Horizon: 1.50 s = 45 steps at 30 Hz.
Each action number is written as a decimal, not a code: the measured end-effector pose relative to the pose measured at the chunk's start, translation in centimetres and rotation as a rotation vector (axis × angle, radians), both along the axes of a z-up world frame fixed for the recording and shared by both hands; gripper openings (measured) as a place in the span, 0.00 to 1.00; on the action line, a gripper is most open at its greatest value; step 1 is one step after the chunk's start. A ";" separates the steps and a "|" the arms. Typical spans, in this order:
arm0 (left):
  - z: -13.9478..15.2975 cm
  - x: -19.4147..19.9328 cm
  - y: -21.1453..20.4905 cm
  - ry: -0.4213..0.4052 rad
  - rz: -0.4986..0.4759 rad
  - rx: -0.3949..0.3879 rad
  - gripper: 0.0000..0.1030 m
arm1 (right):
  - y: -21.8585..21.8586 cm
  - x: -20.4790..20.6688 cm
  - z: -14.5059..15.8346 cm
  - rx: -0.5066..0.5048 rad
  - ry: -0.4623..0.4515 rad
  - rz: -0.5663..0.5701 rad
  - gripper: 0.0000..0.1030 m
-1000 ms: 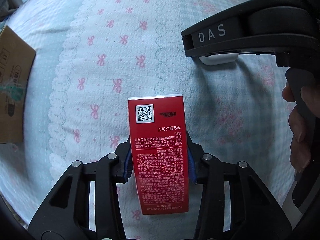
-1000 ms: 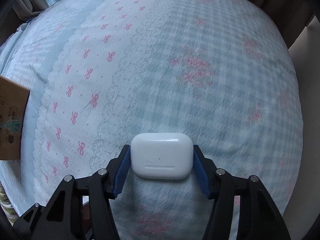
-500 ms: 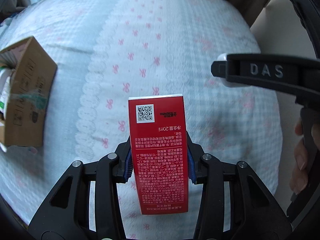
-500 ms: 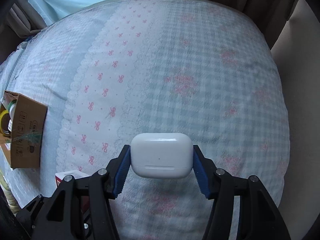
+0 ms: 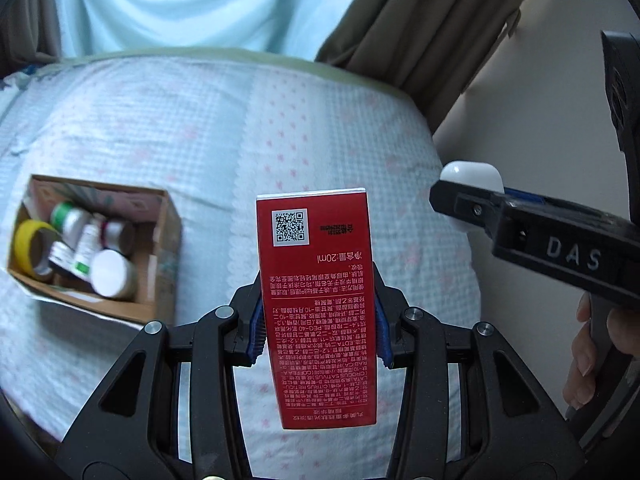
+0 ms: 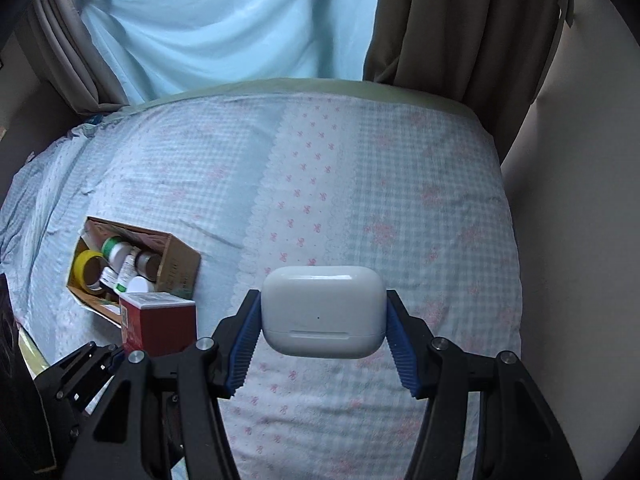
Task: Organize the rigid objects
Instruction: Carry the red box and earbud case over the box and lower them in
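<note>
My left gripper (image 5: 318,320) is shut on a tall red carton (image 5: 316,300) with a QR code, held above the bed. The carton also shows in the right wrist view (image 6: 158,322). My right gripper (image 6: 322,344) is shut on a white earbud case (image 6: 322,312), also lifted above the bed. The case (image 5: 472,174) and the right gripper appear at the right of the left wrist view. An open cardboard box (image 5: 160,256) lies on the bed to the left. It holds bottles, jars and a yellow tape roll (image 5: 26,240). It also shows in the right wrist view (image 6: 178,268).
The bed is covered by a pale blue checked sheet with a pink bow strip (image 6: 312,176). A light blue curtain (image 6: 224,20) and brown drapes (image 6: 460,20) hang behind the bed. A cream wall (image 6: 568,200) runs along the bed's right edge.
Both grippers have risen and pulled back from the bed with their objects held. The cardboard box and its contents, the curtains and the wall have come into view.
</note>
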State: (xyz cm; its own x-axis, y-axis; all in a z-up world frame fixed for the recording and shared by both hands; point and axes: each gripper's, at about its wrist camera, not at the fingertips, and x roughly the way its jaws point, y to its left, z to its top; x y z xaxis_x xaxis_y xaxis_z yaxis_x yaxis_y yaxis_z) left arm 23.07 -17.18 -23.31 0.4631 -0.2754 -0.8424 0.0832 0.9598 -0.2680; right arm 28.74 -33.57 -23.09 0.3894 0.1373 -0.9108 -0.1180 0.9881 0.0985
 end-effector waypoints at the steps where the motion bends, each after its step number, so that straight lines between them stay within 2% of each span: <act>1: 1.1 -0.3 1.0 -0.009 0.005 0.002 0.37 | 0.7 -0.5 1.2 0.009 -0.009 0.008 0.53; 4: 4.2 -0.8 3.6 -0.036 0.019 0.025 0.37 | 3.4 -1.6 4.4 0.029 -0.045 0.043 0.53; 9: 6.9 -1.3 9.4 -0.068 0.050 0.032 0.37 | 8.6 -3.3 7.7 0.036 -0.085 0.089 0.53; 14: 7.6 -0.9 15.6 -0.081 0.038 0.041 0.37 | 14.1 -4.3 8.6 0.069 -0.080 0.085 0.53; 20: 7.1 1.2 22.8 -0.051 -0.044 0.065 0.37 | 21.9 -4.1 7.9 0.099 -0.064 0.024 0.54; 25: 5.3 3.2 27.9 -0.010 -0.118 0.109 0.37 | 27.7 -2.6 5.7 0.135 -0.020 -0.050 0.53; 31: 1.8 5.6 32.7 0.075 -0.121 0.119 0.37 | 32.5 -1.1 2.0 0.148 0.066 -0.105 0.53; 37: -2.9 8.1 34.5 0.167 -0.113 0.147 0.37 | 34.2 0.7 -2.0 0.108 0.147 -0.096 0.54; 45: -9.7 11.4 33.0 0.280 -0.176 0.181 0.37 | 32.2 3.8 -9.9 0.083 0.299 -0.162 0.54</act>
